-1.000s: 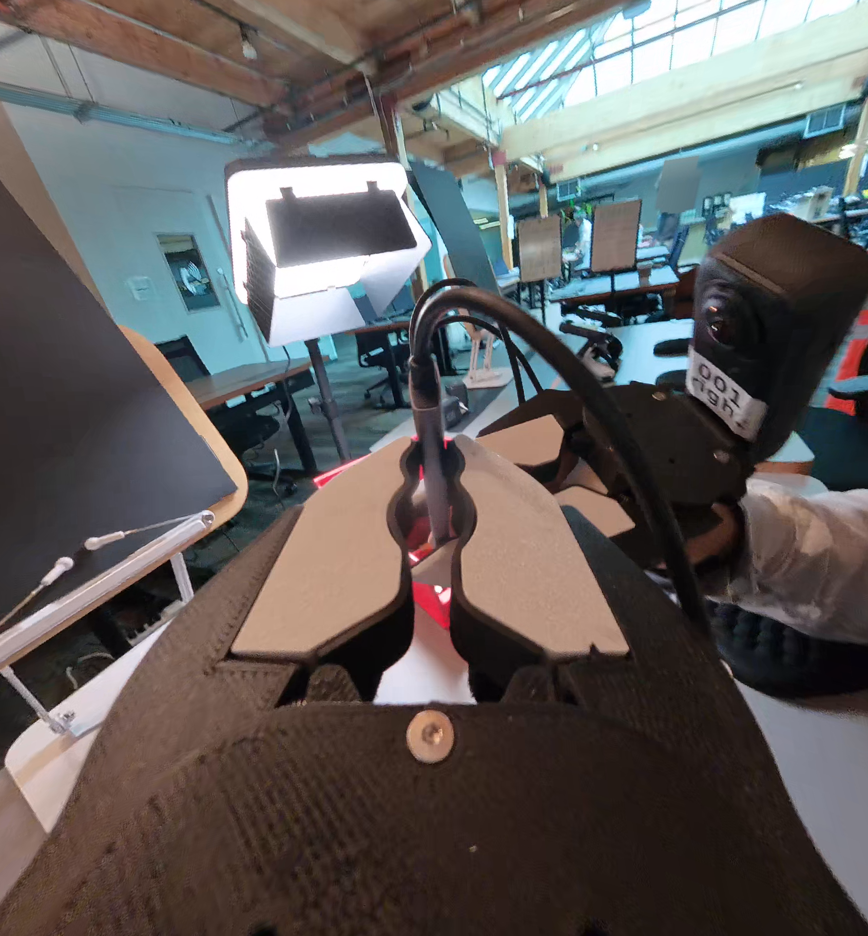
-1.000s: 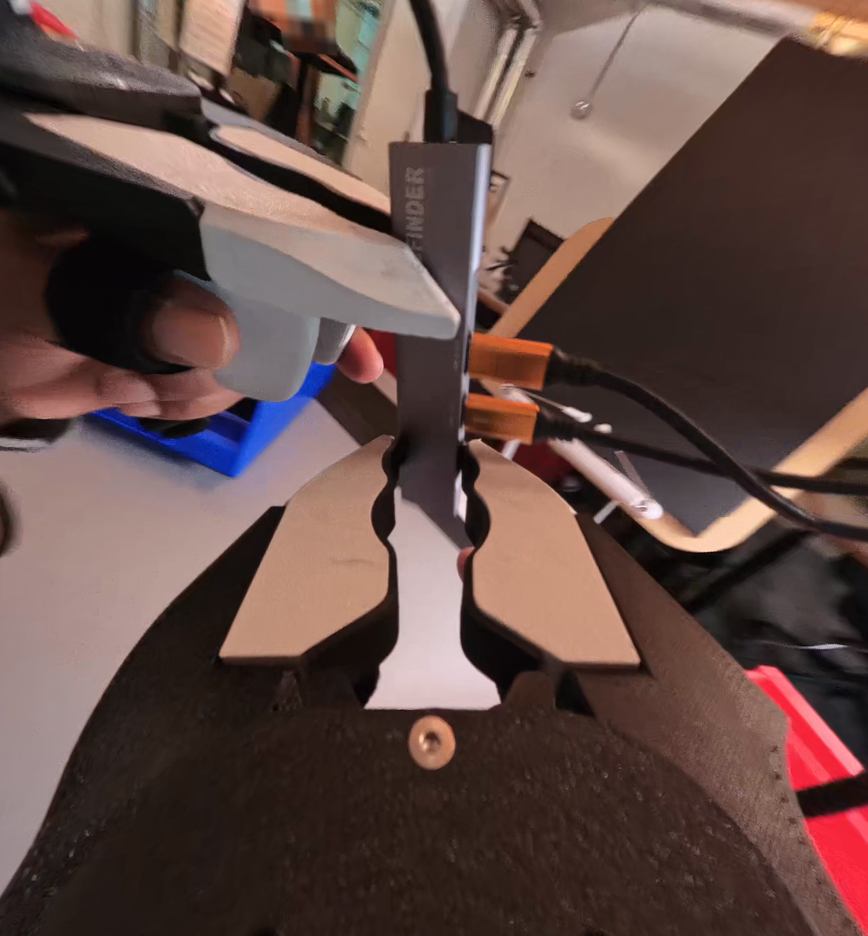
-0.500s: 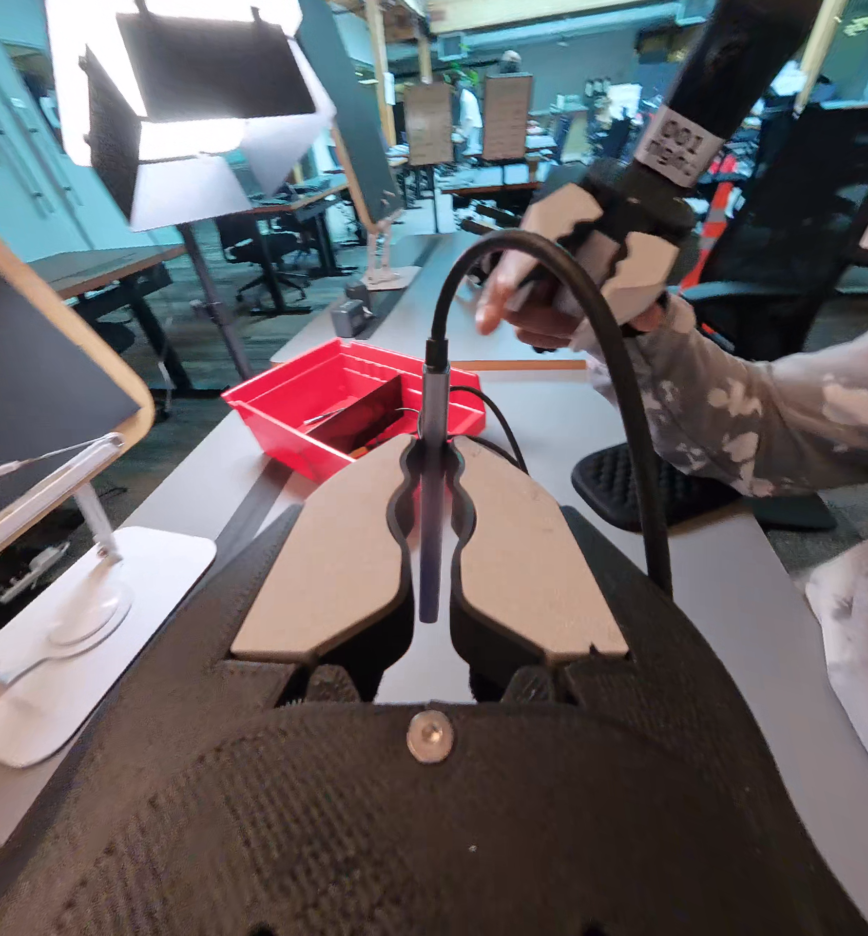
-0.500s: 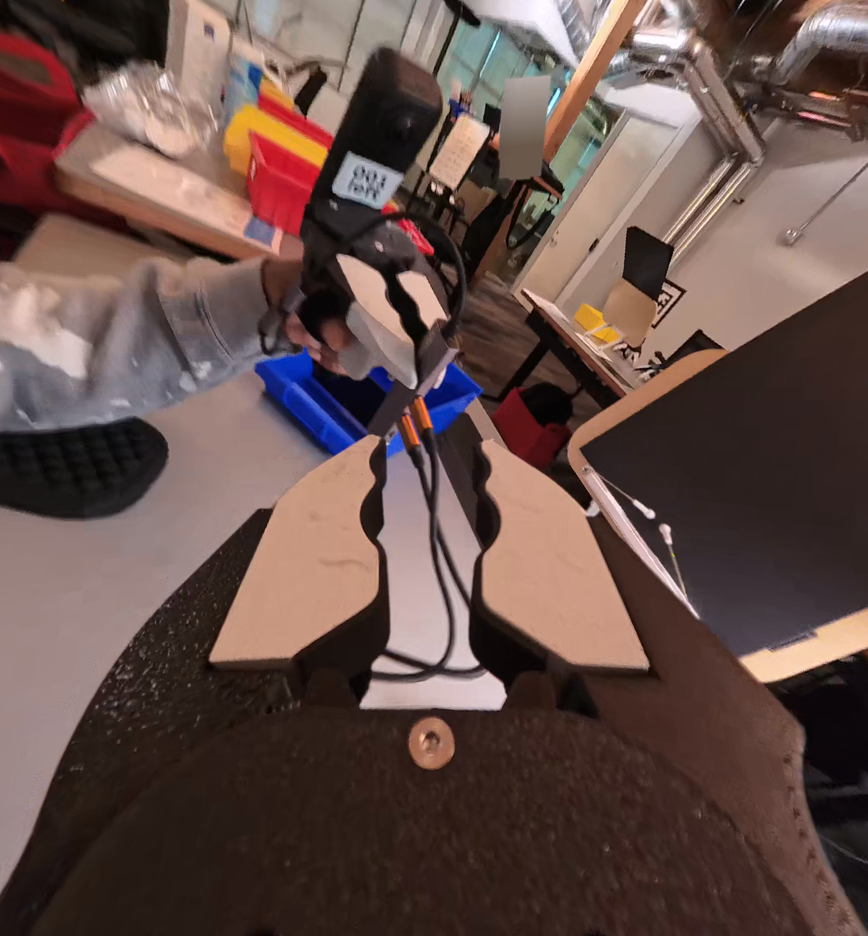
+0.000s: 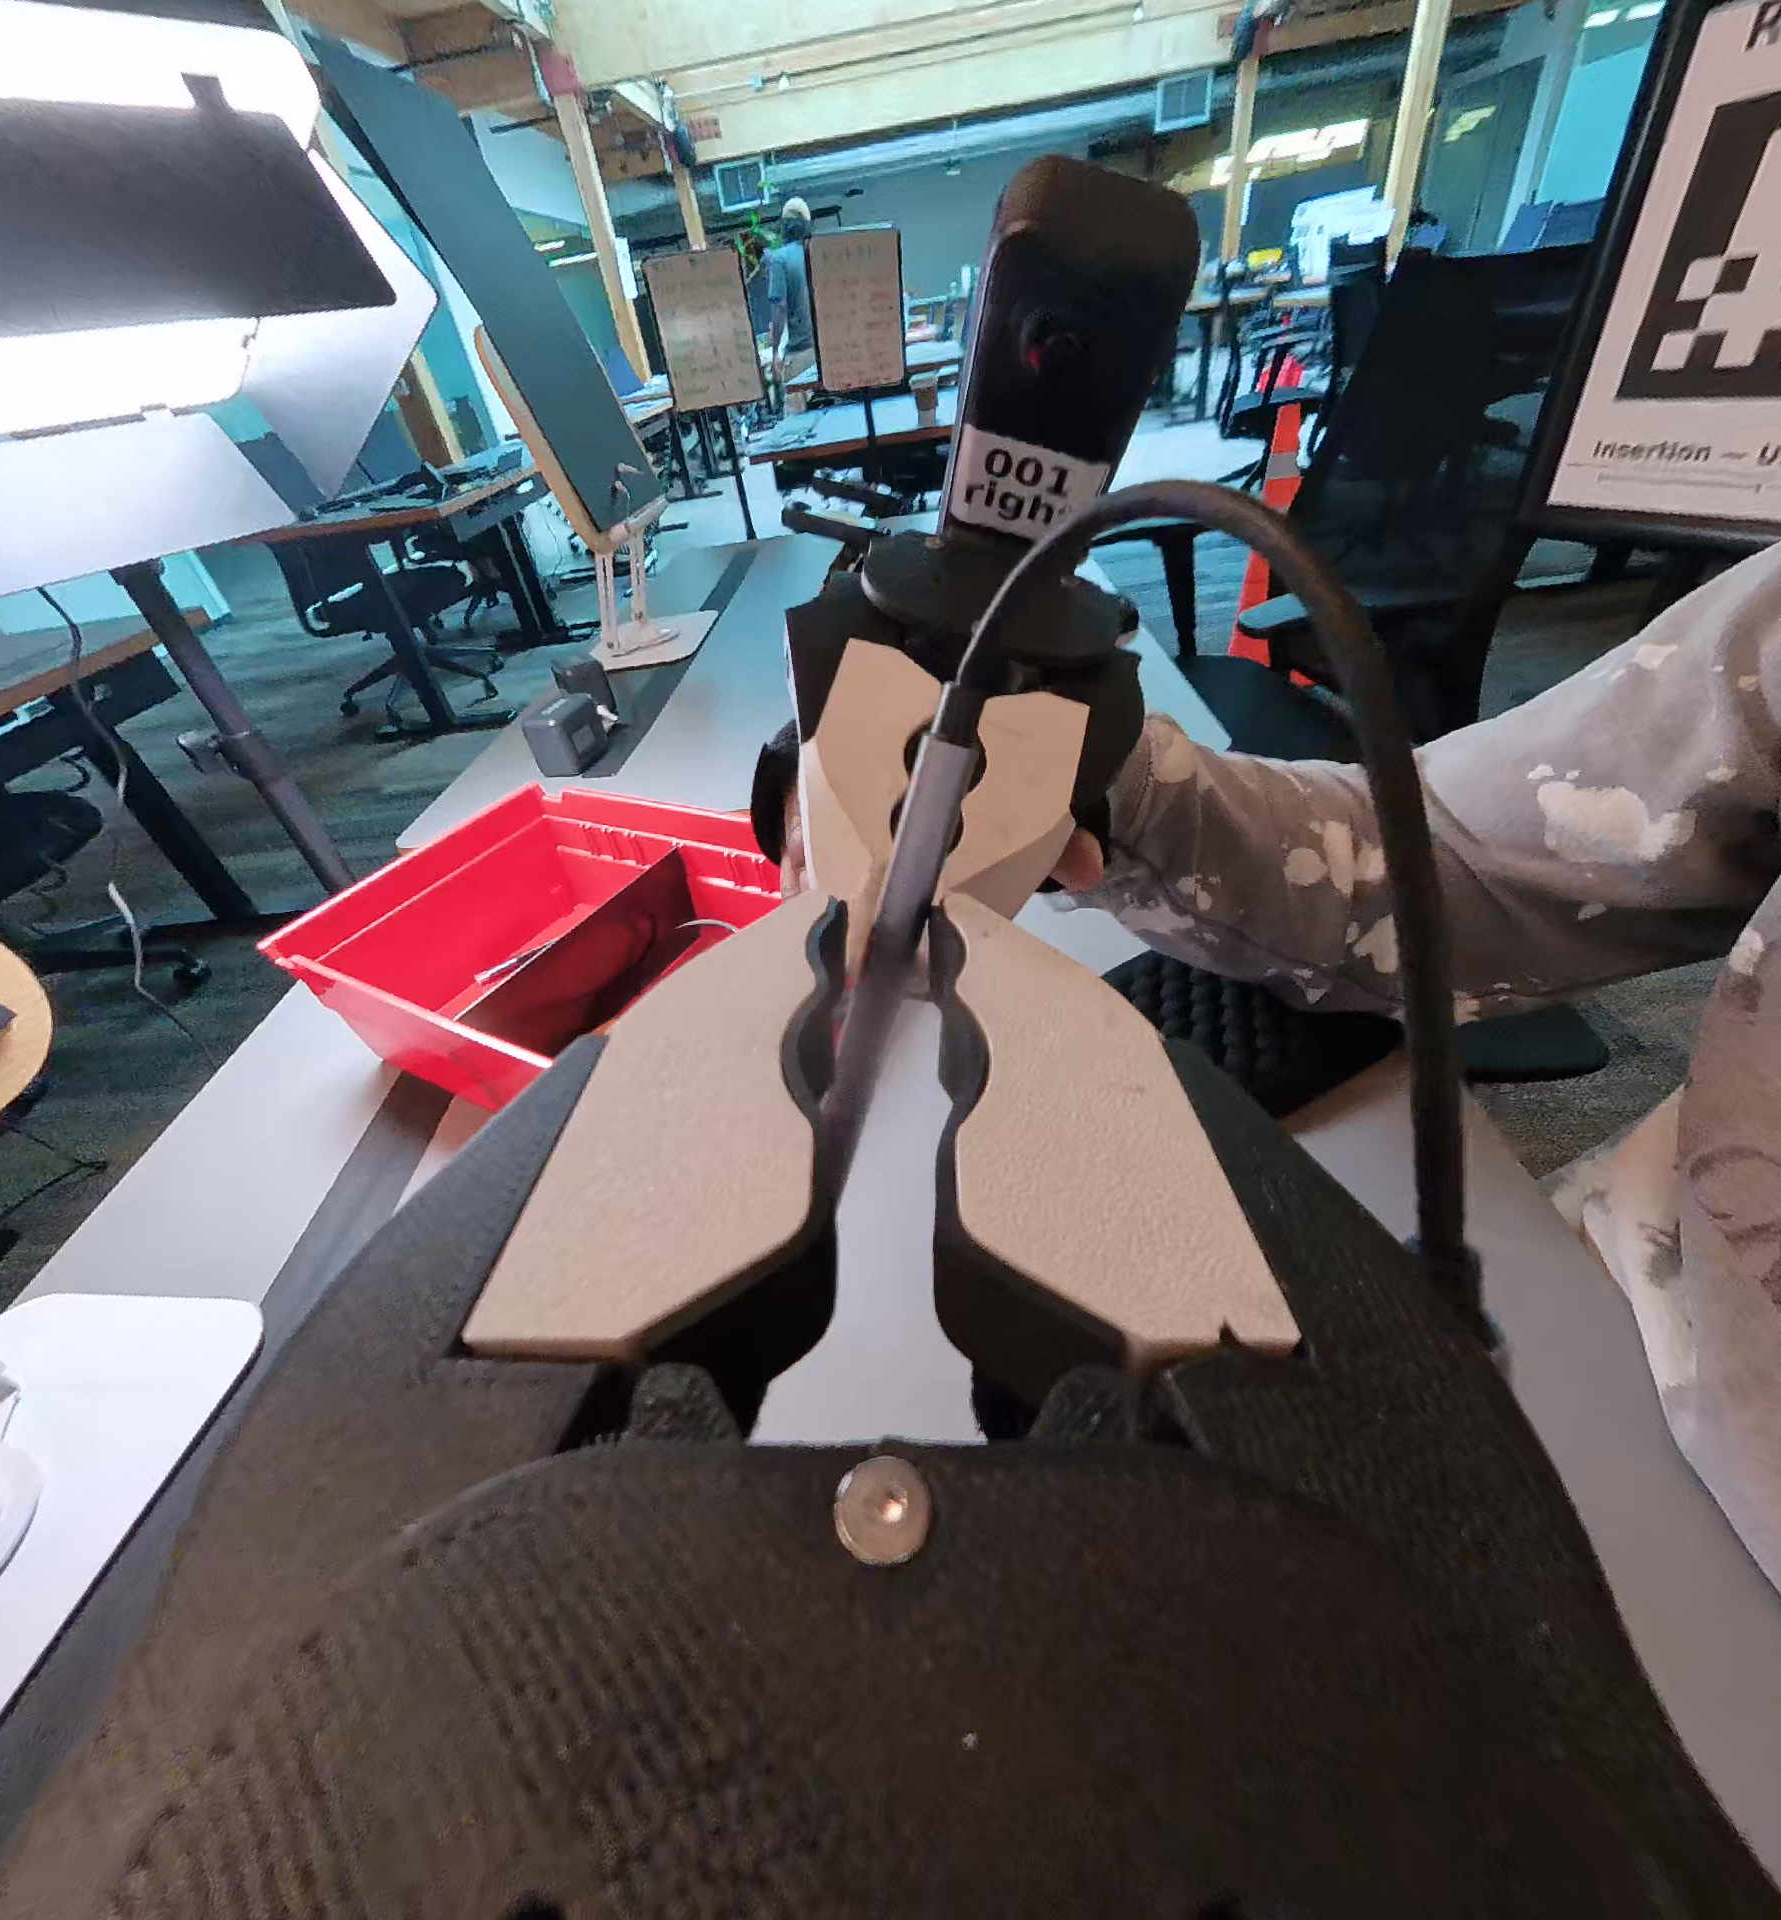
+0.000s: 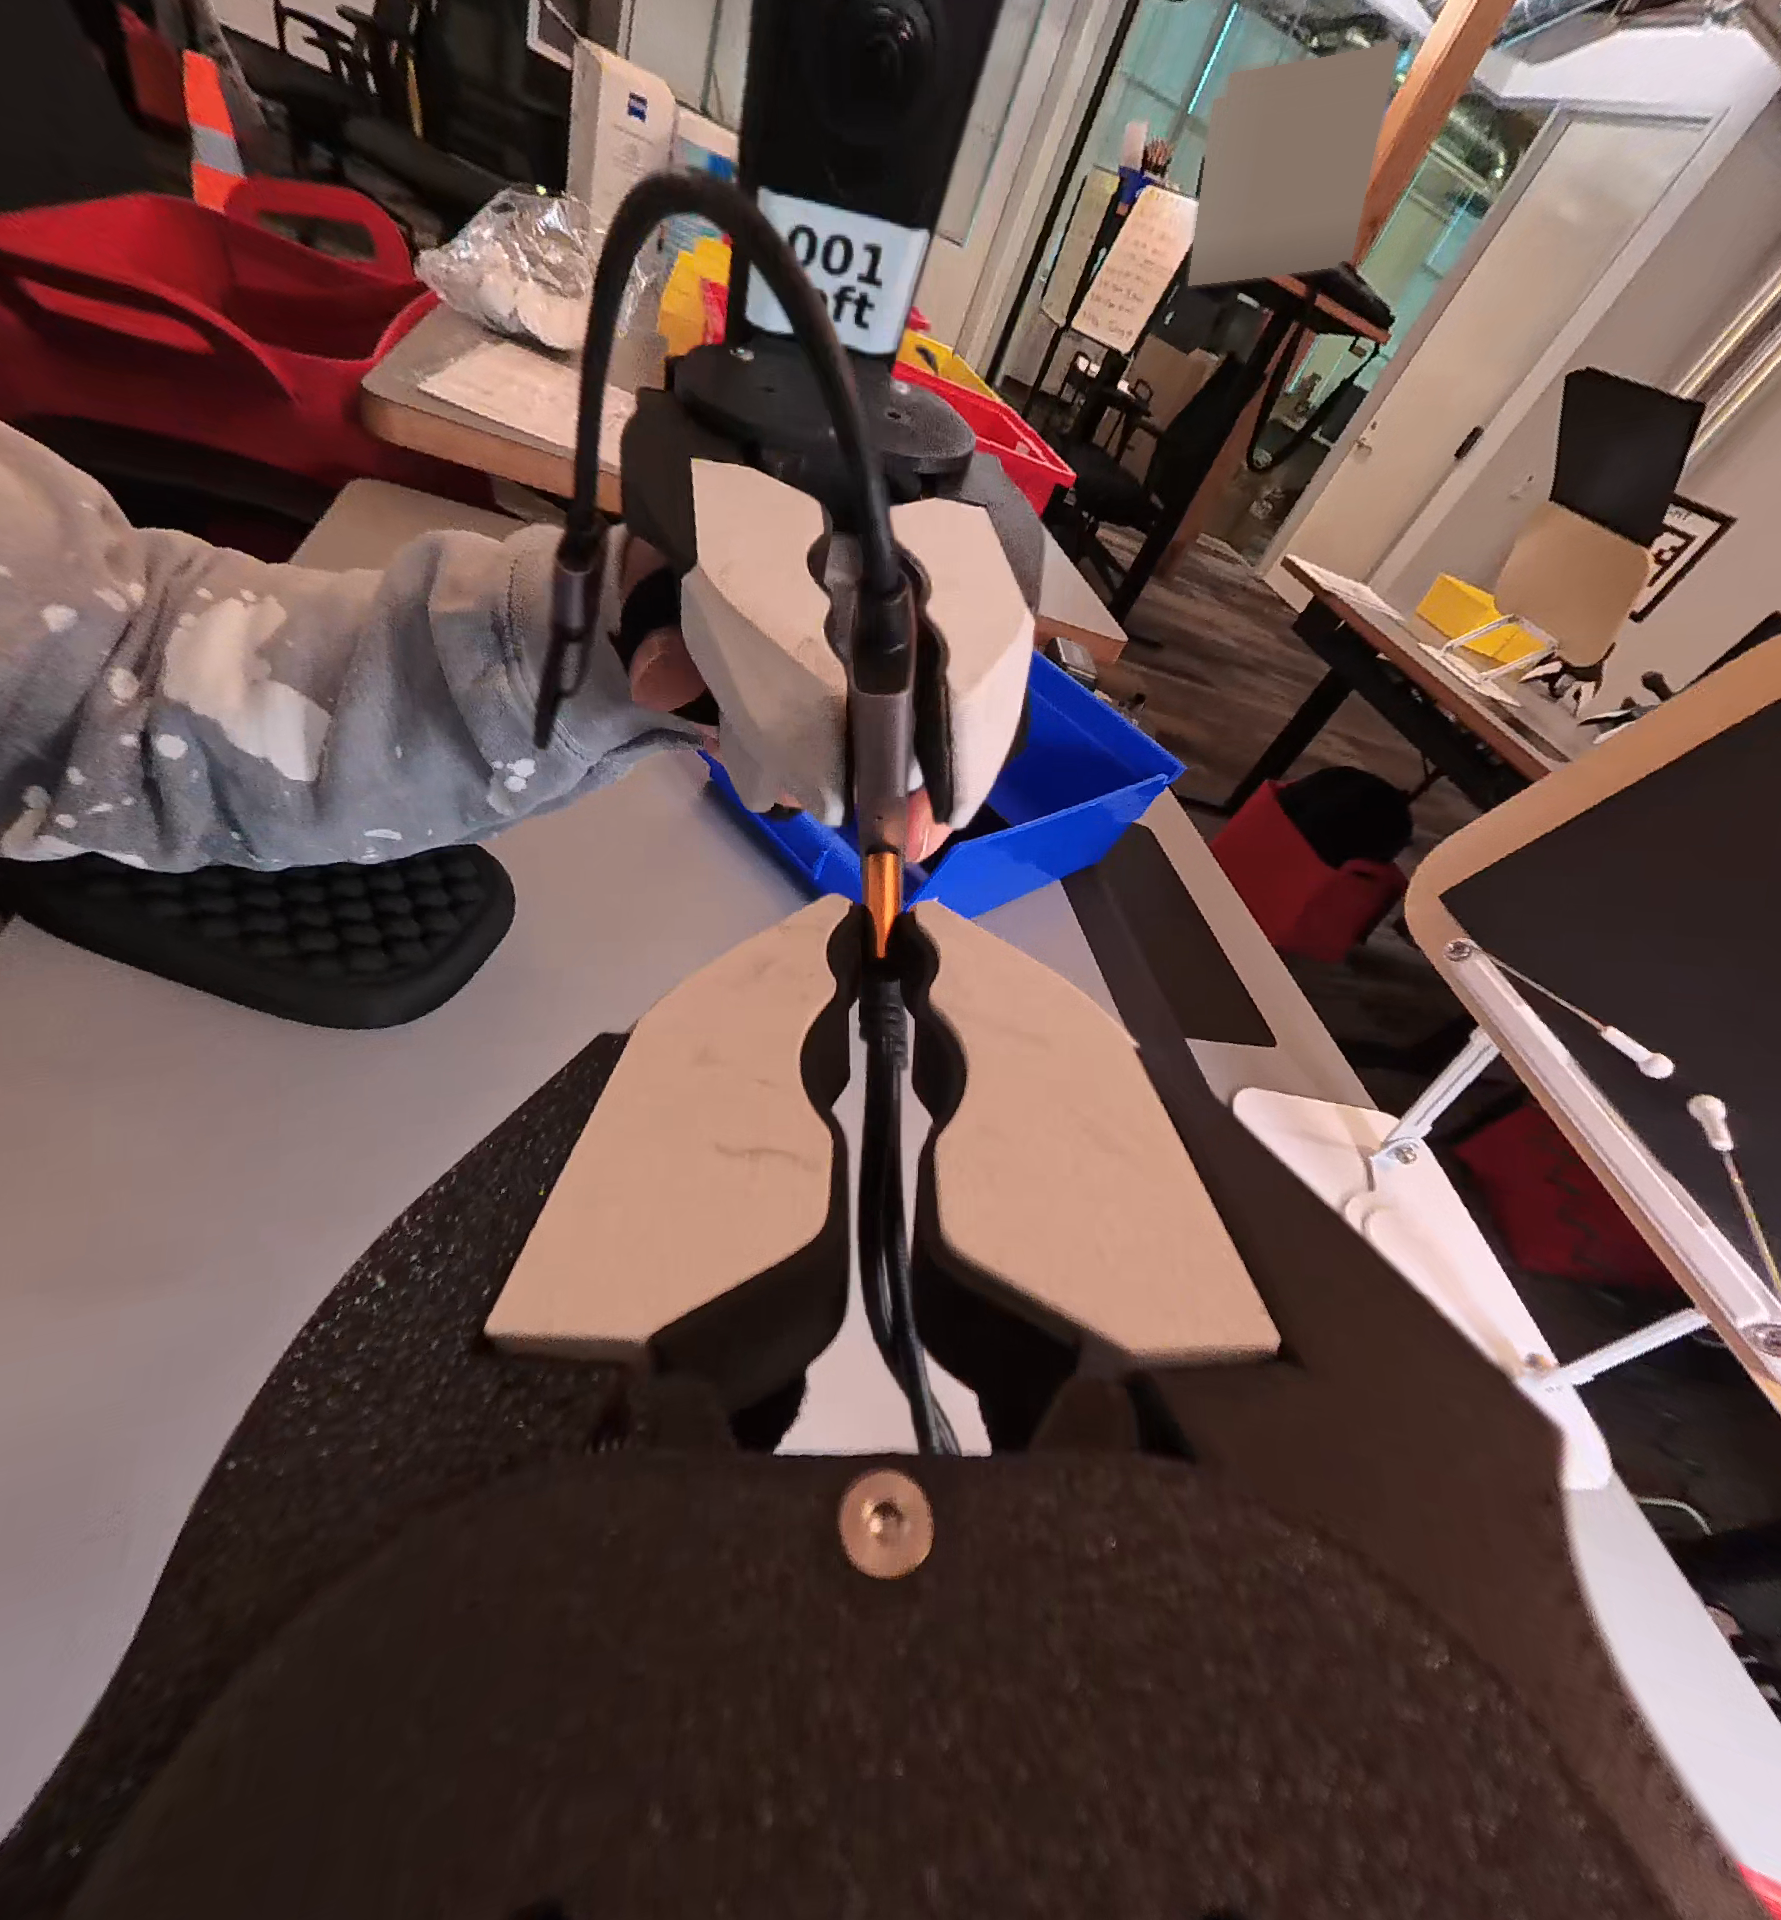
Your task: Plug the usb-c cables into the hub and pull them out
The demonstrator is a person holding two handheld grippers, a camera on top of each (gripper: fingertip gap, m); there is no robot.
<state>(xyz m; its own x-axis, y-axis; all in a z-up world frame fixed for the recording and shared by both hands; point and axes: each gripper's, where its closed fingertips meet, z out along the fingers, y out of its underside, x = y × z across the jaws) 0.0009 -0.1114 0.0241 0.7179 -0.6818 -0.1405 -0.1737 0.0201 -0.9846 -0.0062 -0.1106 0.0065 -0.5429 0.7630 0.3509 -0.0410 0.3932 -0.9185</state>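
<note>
My left gripper [image 5: 891, 920] is shut on the grey hub [image 5: 927, 800], which sits tilted between the fingers above the table. The hub's thick black cable [image 5: 1385, 779] arcs over to the right. My right gripper [image 6: 881, 920] faces it and is shut on an orange USB-C plug [image 6: 881, 894] that sits in the hub [image 6: 875, 727]. Black cables [image 6: 886, 1143] run back between my right fingers. The right gripper's fingers [image 5: 1021, 769] show just behind the hub in the left wrist view. The left gripper's fingers [image 6: 761, 644] flank the hub in the right wrist view.
A red bin [image 5: 512, 914] stands on the grey table left of the hub, and a blue bin [image 6: 1062, 821] lies behind it in the right wrist view. A black wrist pad [image 6: 273, 935] lies under a person's sleeve. A black board on a white stand [image 6: 1644, 935] is at the right. The grippers are tip to tip, or close to it.
My right gripper came up to the hub and shut on the orange plug. The hub went from straight to tilted in my left grasp, and the left fingers stand slightly wider.
</note>
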